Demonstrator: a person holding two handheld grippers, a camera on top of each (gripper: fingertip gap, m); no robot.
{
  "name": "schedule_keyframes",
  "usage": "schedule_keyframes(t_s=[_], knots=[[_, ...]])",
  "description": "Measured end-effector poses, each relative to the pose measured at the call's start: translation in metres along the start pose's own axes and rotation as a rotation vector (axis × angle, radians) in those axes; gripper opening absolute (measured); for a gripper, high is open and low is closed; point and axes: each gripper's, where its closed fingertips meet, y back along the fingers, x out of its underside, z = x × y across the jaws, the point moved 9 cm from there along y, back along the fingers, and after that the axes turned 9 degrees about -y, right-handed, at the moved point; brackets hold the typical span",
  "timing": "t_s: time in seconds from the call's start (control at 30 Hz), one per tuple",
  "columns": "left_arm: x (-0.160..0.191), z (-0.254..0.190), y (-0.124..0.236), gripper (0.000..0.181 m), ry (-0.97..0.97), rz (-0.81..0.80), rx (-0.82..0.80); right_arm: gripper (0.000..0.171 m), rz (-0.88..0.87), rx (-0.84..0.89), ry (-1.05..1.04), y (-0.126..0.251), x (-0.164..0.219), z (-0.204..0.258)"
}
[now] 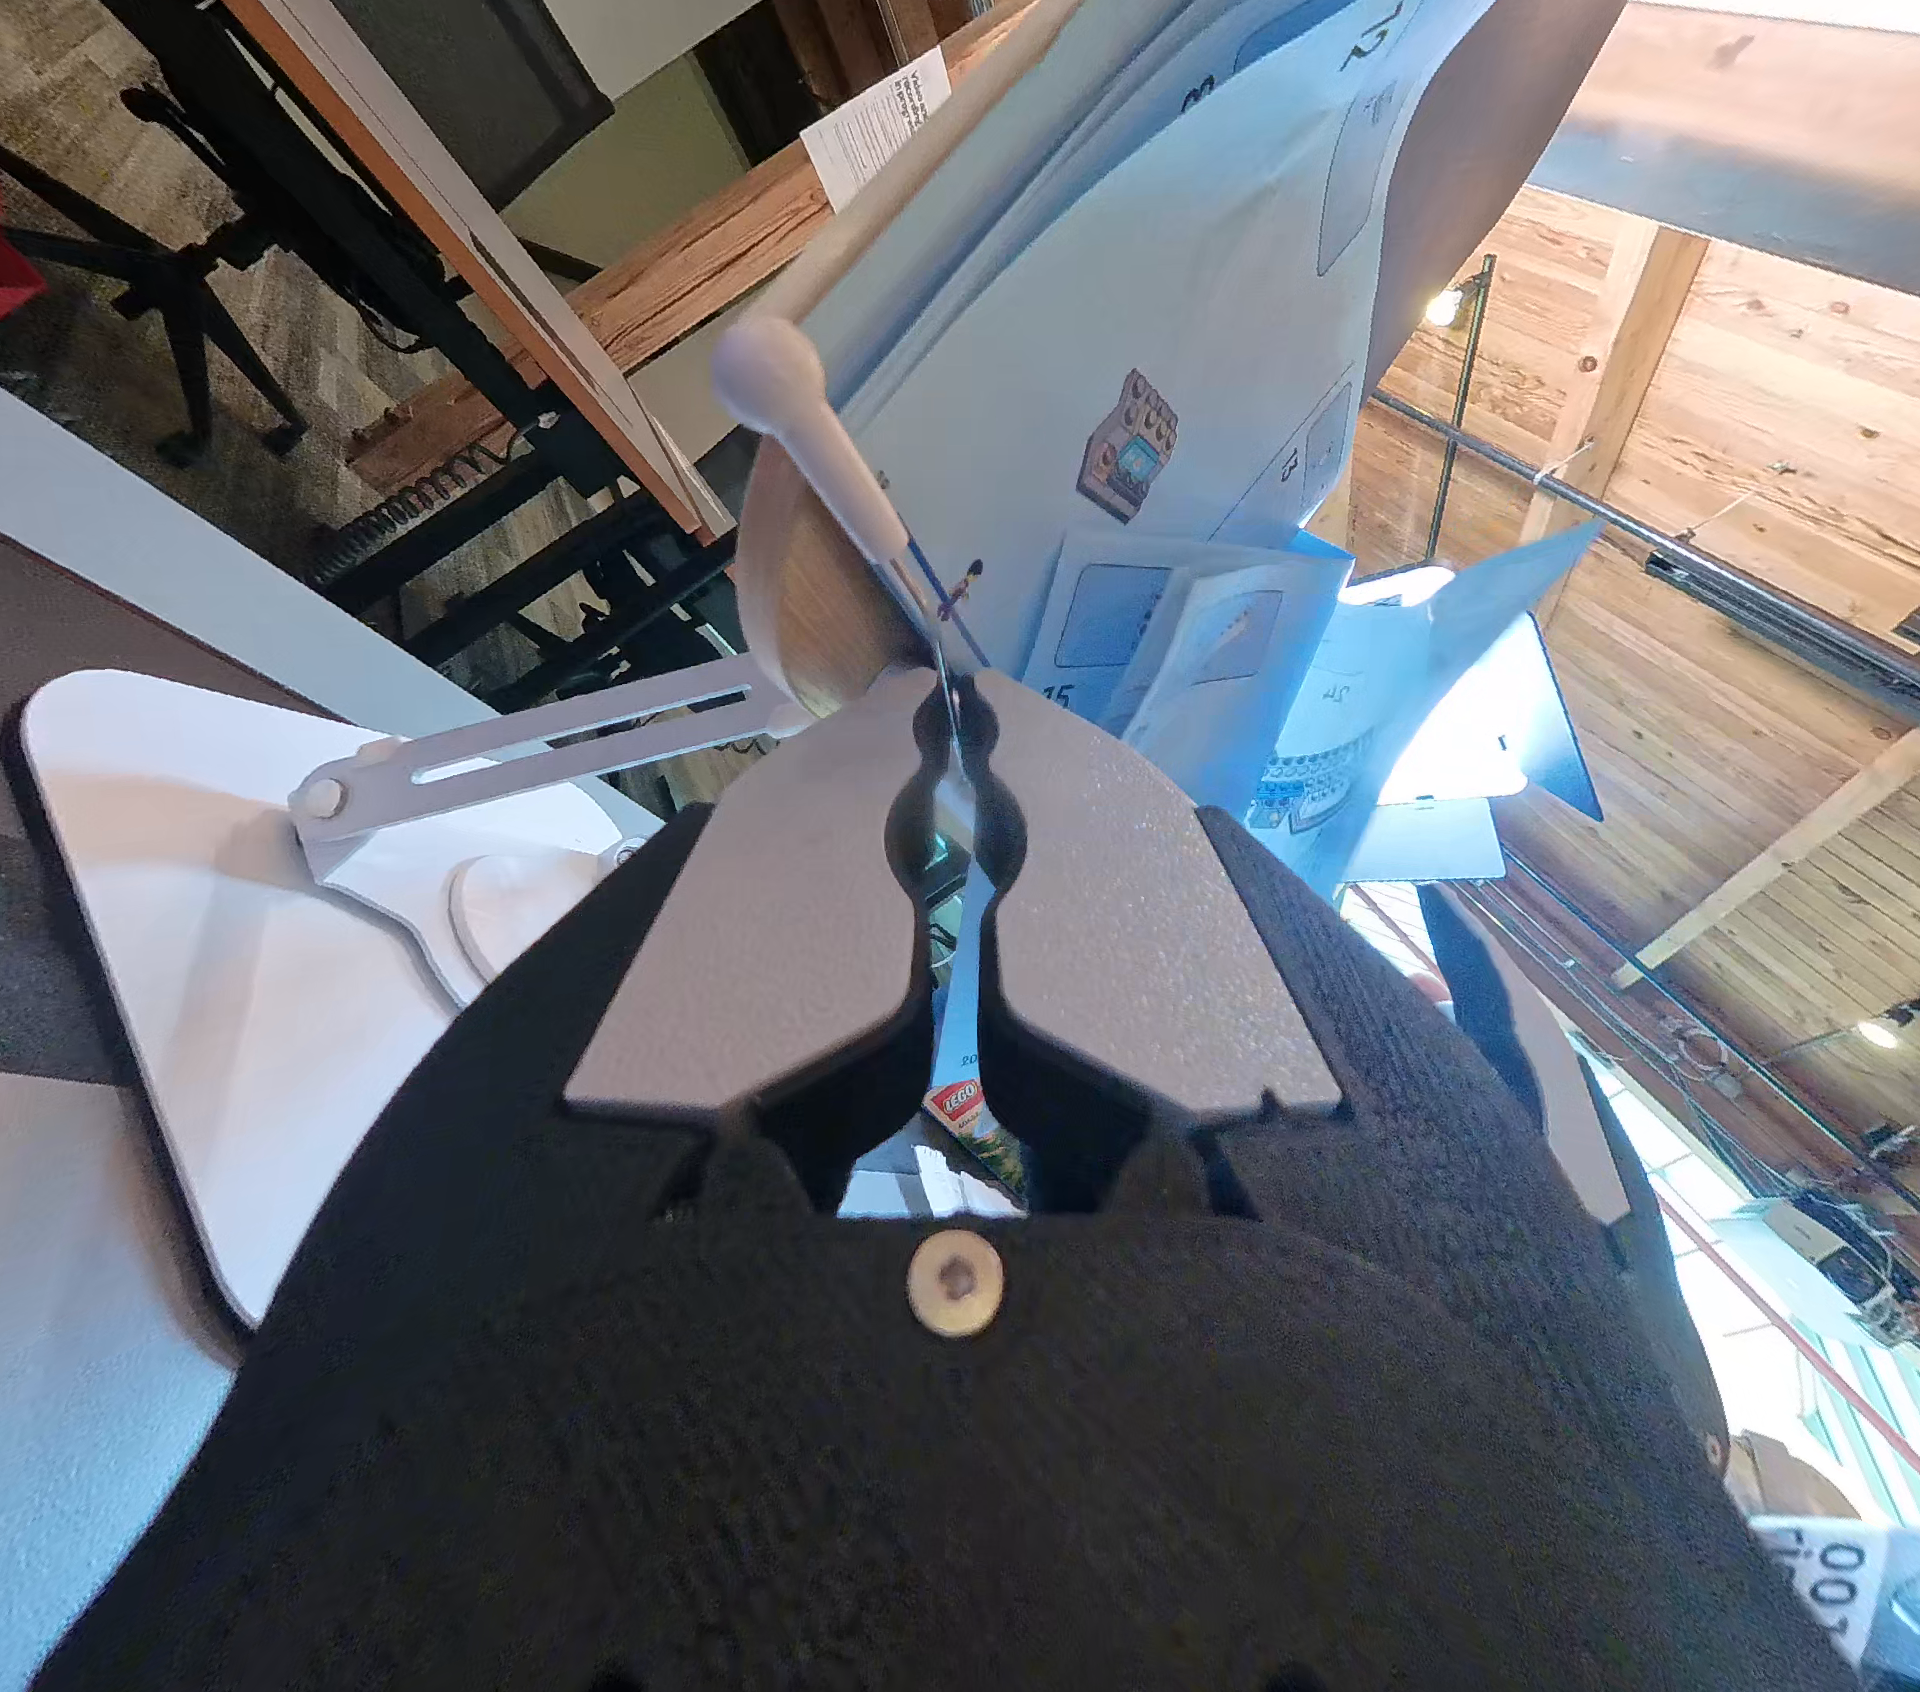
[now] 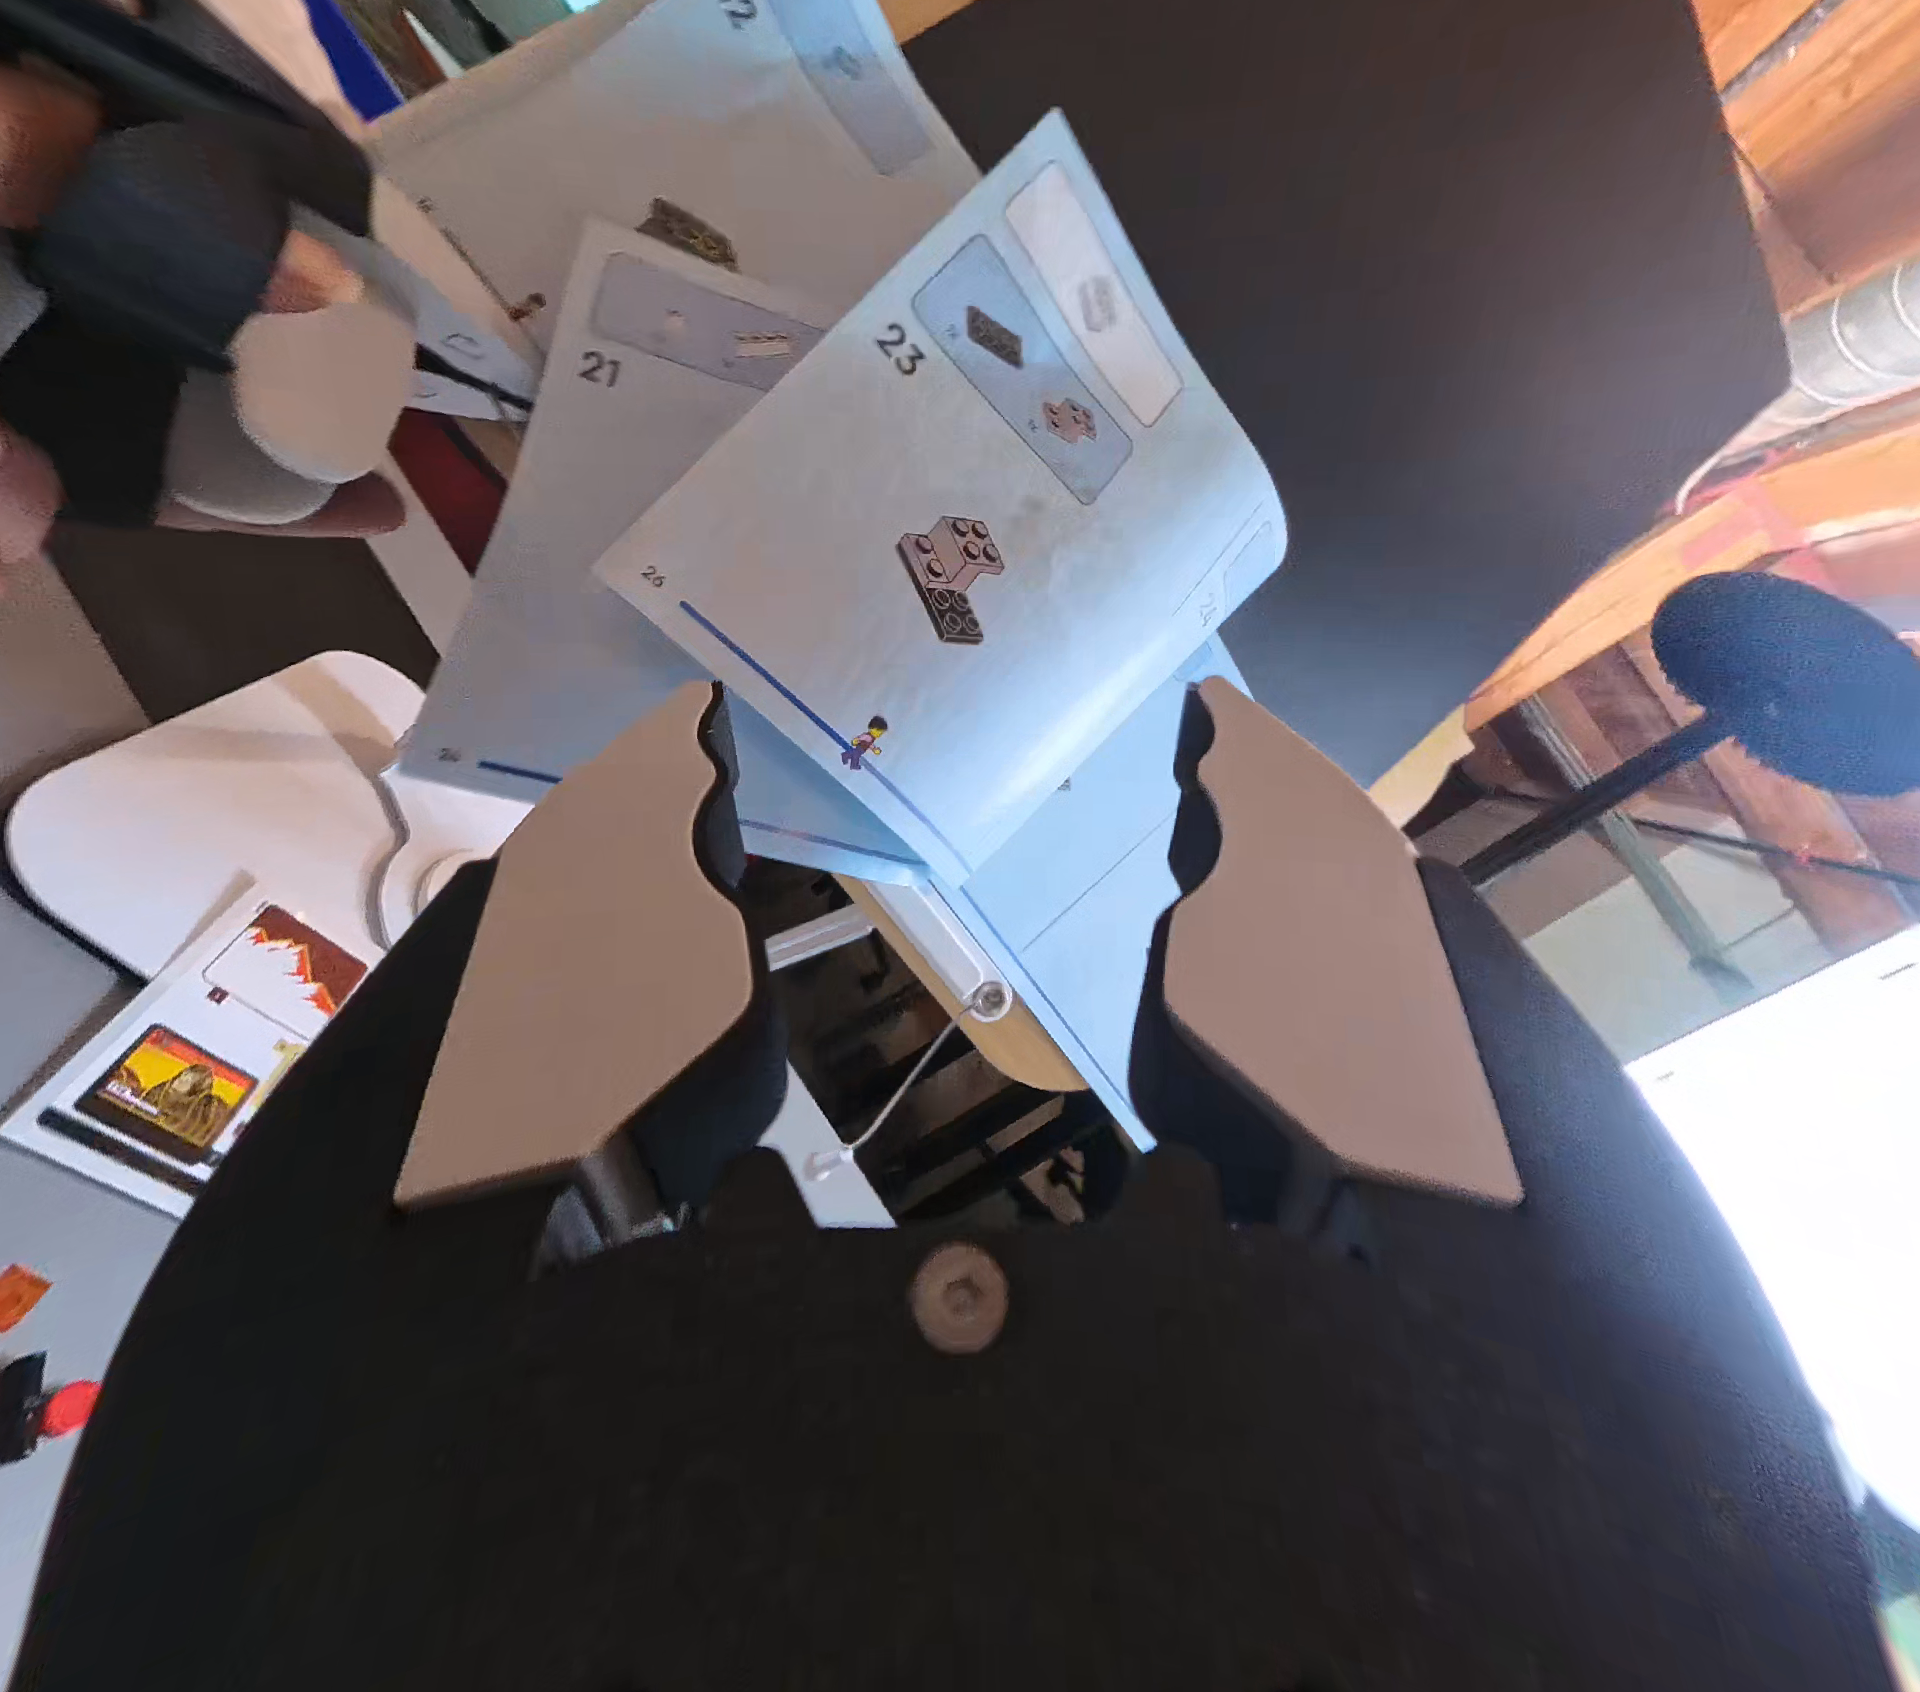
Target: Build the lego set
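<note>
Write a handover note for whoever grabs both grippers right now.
Left gripper: shut on the pale-blue paper instruction booklet, pinching its edge by the white book stand.
Right gripper: open, empty, fingers either side of the booklet's fanned pages.
Done: no assembled bricks visible; second printed leaflet lies on the table.
Left: settle the booklet on the right page, then build.

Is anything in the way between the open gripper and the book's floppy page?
Nothing visible. The right gripper has its jaws spread wide, and the curled light-blue instruction booklet page hangs just ahead of them with only air between.
</note>
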Motion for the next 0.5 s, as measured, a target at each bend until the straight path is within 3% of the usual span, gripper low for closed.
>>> schedule_keyframes(t_s=[0.23,0.4,0.5], knots=[[0.0,0.0,0.0,0.001,0.008,0.001,0.003,0.075,0.076,0.078,-0.333,-0.005,0.022,-0.042],[0.0,0.0,0.0,0.001,0.006,0.002,0.004,0.062,0.069,-0.005,-0.66,-0.01,0.052,-0.069],[0.0,0.001,0.0,0.001,0.006,0.002,0.006,0.063,0.051,-0.045,-0.787,-0.01,0.067,-0.082]])
